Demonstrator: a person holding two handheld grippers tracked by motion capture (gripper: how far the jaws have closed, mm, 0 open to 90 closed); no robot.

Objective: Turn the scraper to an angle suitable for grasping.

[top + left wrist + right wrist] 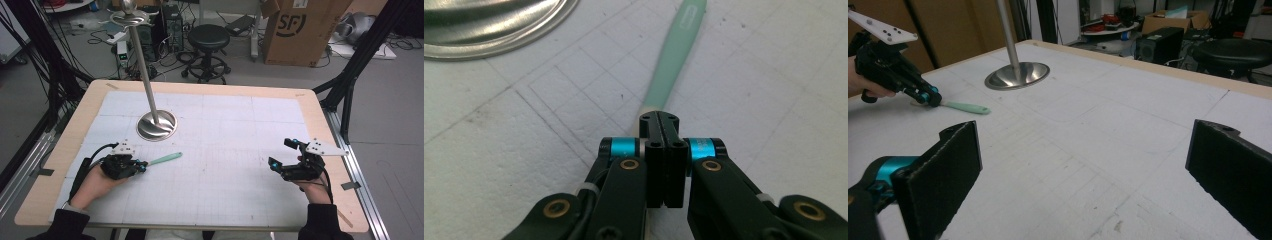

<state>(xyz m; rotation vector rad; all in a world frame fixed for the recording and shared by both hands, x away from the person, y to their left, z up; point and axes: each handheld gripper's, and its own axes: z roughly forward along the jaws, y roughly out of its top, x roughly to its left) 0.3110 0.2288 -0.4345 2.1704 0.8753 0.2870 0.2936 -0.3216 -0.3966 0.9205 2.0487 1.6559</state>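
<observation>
I see the green stick [165, 159] lying flat on the white mat [225, 150], near the shiny stand [156, 125], and my left gripper [142, 165] pinches one end of it tight. My left gripper view shows the closed jaws biting the stick's pale end up close, which the high view is too far off to show. My right gripper [283, 153] sits well apart with jaws wide open, holding nothing.
</observation>
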